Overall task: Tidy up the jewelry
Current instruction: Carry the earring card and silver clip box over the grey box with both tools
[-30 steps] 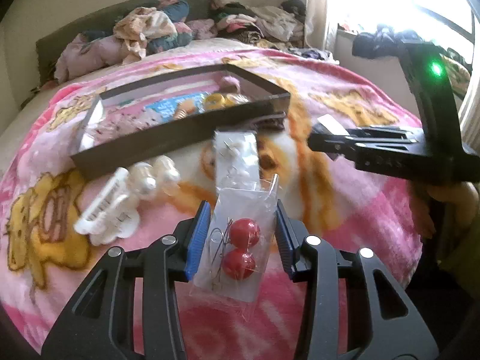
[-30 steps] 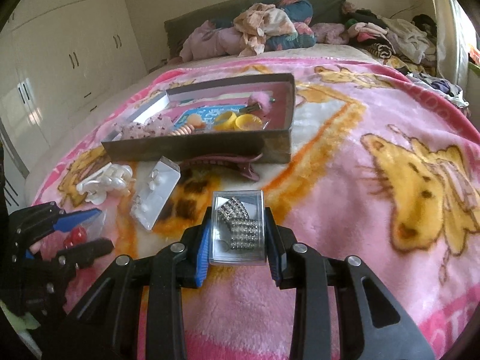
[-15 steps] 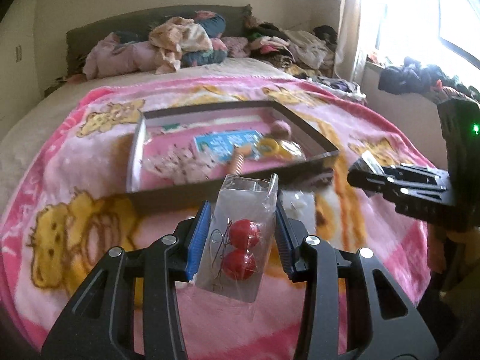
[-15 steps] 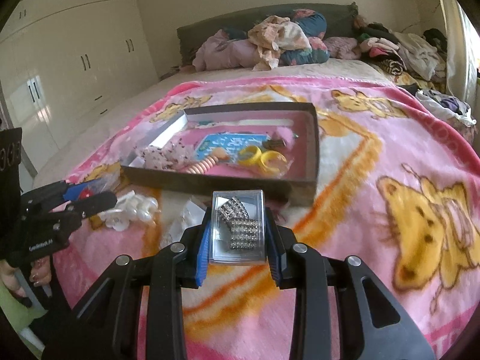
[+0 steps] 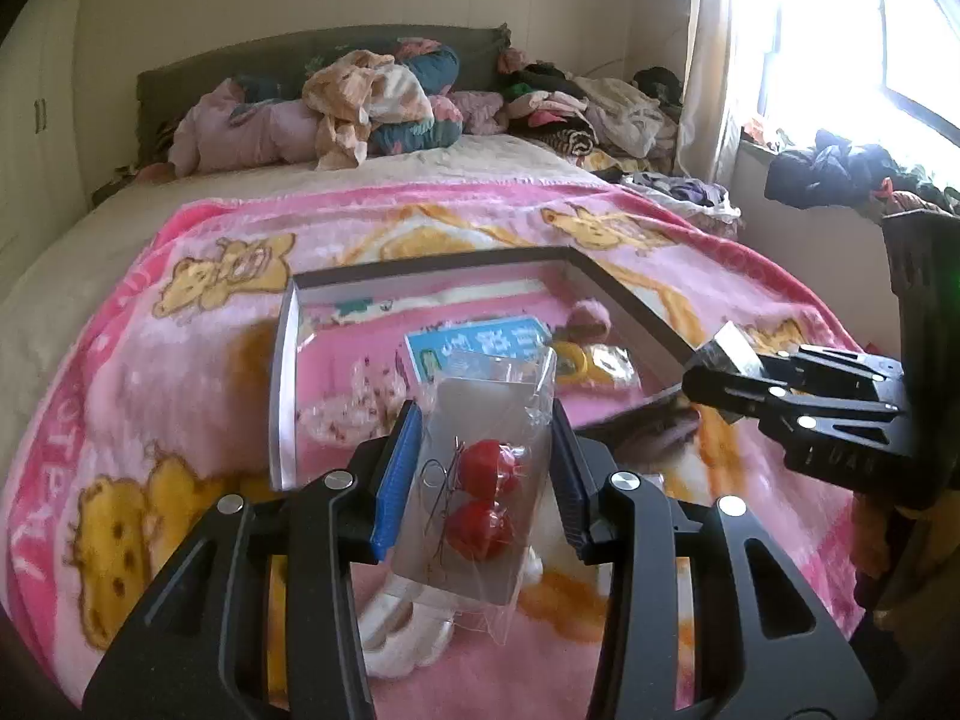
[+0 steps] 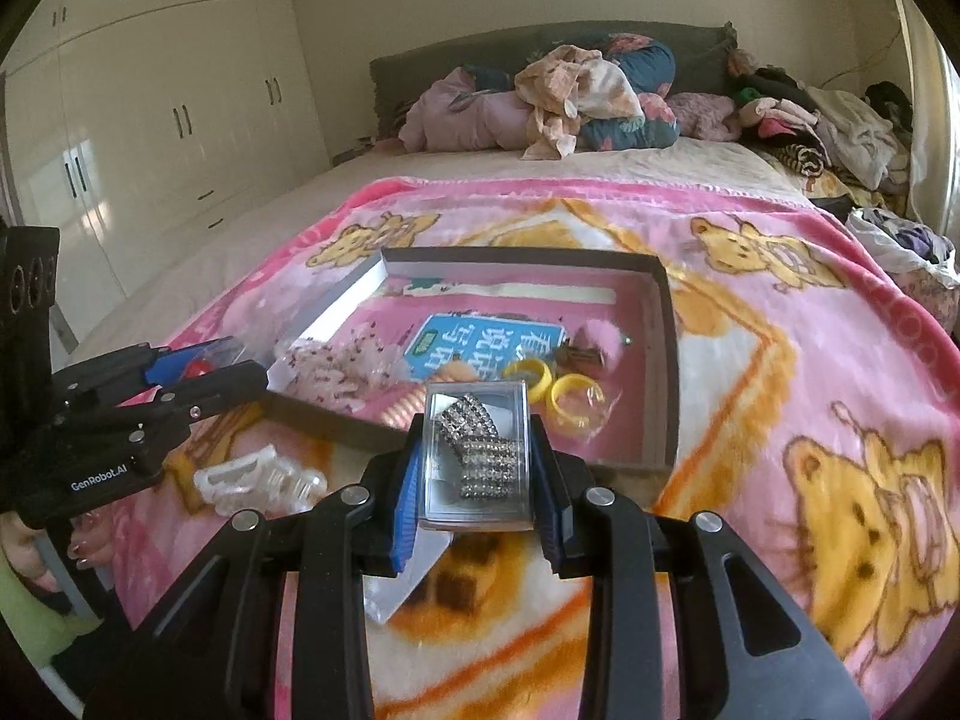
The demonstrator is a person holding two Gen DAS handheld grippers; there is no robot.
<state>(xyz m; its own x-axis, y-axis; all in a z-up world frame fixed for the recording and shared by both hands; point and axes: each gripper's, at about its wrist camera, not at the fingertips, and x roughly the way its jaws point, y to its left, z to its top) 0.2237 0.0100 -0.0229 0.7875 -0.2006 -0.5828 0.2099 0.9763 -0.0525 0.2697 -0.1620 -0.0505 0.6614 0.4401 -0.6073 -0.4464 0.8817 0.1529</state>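
My left gripper (image 5: 483, 474) is shut on a clear packet of red ball earrings (image 5: 480, 492), held above the blanket just short of the dark open box (image 5: 282, 396). My right gripper (image 6: 474, 474) is shut on a clear case of rhinestone jewelry (image 6: 477, 456), held near the box's front wall (image 6: 336, 420). The box holds yellow rings (image 6: 555, 387), a blue card (image 6: 480, 345), a pink pom-pom (image 6: 603, 339) and a beaded packet (image 6: 336, 363). Each gripper shows in the other's view: the right one (image 5: 798, 402), the left one (image 6: 156, 384).
A white hair claw (image 6: 258, 480) and a clear packet (image 6: 402, 582) lie on the pink bear blanket (image 6: 810, 408) in front of the box. Piled clothes (image 6: 564, 96) sit at the headboard. Wardrobes (image 6: 150, 138) stand left, a window (image 5: 840, 30) right.
Both grippers have risen and moved forward toward the box, each still holding its item. The box now sits closer and more centred in both views.
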